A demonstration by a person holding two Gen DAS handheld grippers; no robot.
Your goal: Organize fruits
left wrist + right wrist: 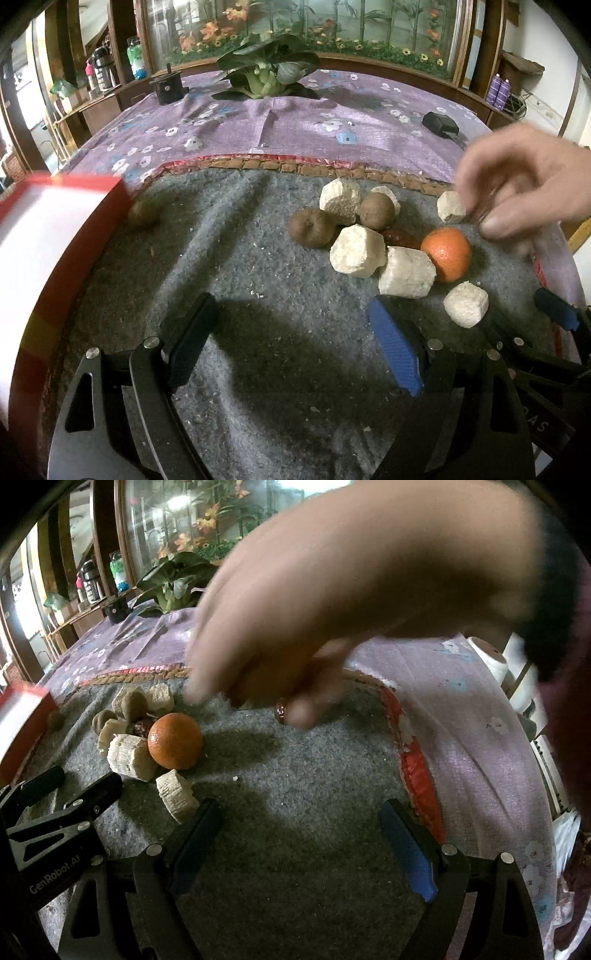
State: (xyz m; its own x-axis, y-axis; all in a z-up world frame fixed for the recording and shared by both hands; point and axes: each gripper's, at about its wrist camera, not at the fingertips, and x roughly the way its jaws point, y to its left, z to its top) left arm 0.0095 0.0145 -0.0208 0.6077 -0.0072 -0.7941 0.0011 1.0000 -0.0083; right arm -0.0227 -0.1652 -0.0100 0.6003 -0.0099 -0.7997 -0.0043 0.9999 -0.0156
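Orange beyond open right tongs

Motion-blurred bare hand masking the far mat; red box smeared, cropped at left edge.

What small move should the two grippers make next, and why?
Probably both should wait. A bare hand is reaching over the grey felt mat near the round orange fruit and the pale cut cylinder pieces. Left gripper and right gripper are open and empty; once the hand leaves, the left could approach the orange.
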